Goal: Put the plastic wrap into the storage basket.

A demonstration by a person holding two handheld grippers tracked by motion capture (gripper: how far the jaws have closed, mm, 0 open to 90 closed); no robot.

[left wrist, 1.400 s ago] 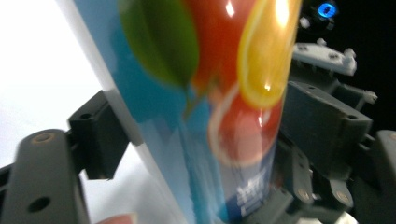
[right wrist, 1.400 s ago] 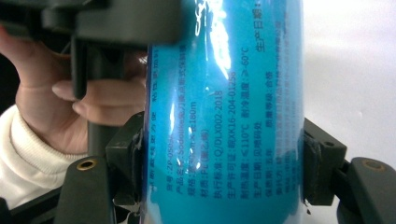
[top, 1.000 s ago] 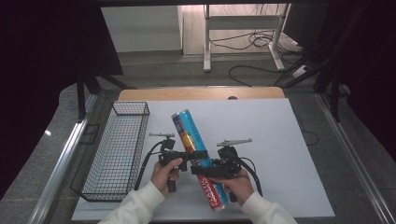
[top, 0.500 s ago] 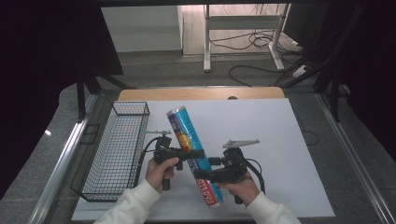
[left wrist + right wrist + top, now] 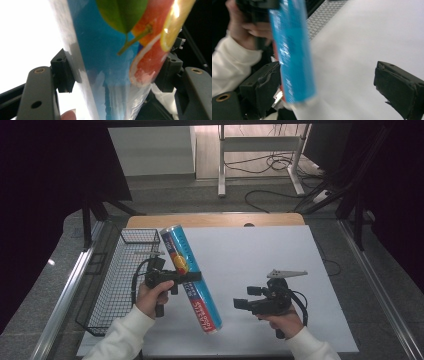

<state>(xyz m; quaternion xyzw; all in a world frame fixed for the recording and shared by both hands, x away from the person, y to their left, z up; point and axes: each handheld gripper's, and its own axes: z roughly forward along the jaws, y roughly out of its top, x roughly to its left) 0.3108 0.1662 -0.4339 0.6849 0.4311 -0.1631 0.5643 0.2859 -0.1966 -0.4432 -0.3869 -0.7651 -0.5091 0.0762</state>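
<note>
Left gripper (image 5: 192, 276) clamped across the middle of a long blue roll (image 5: 191, 279), pads (image 5: 64, 71) pressing both sides. Roll lifted off the white table (image 5: 260, 255), tilted, far end leaning left over the wire basket's (image 5: 112, 290) edge, near end low toward the person. Label art: orange slice, green leaf. Red band near the lower end carries white lettering, too small to read surely. Right gripper (image 5: 239, 303) to the right, apart from the roll, jaws spread wide, nothing between them.
</note>
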